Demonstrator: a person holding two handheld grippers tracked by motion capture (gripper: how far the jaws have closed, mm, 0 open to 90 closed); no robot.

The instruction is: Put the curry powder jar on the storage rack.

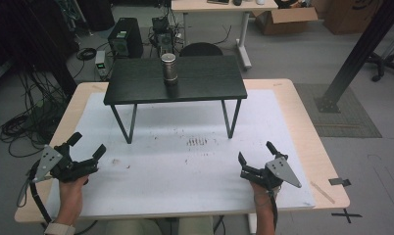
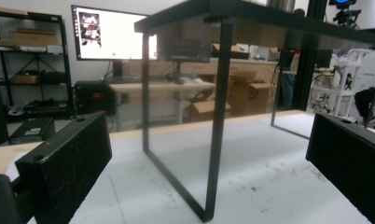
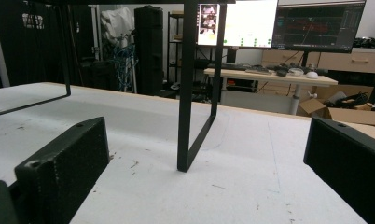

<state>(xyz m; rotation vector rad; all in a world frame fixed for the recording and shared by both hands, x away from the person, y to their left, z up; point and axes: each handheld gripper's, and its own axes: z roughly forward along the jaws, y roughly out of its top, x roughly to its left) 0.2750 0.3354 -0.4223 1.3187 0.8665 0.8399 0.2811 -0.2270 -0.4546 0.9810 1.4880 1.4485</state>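
Left gripper (image 1: pixel 87 146) at lower left of the high view, jaws spread wide, nothing between them; right gripper (image 1: pixel 256 155) at lower right, jaws likewise apart and empty. Both rest low over the white mat (image 1: pixel 185 166) that covers the pale wooden table (image 1: pixel 303 122). A metal cylinder (image 1: pixel 169 67) stands upright at centre top, on the black shelf table (image 1: pixel 136 83), well apart from both grippers. The shelf's thin black legs (image 1: pixel 121 125) stand on the mat between the grippers and the far edge; in the left gripper view one leg frame (image 2: pixel 216 121) rises dead centre between the jaws, and in the right gripper view another leg (image 3: pixel 185 93) does the same. Dark crumbs (image 1: pixel 197 142) mark the mat mid-frame.
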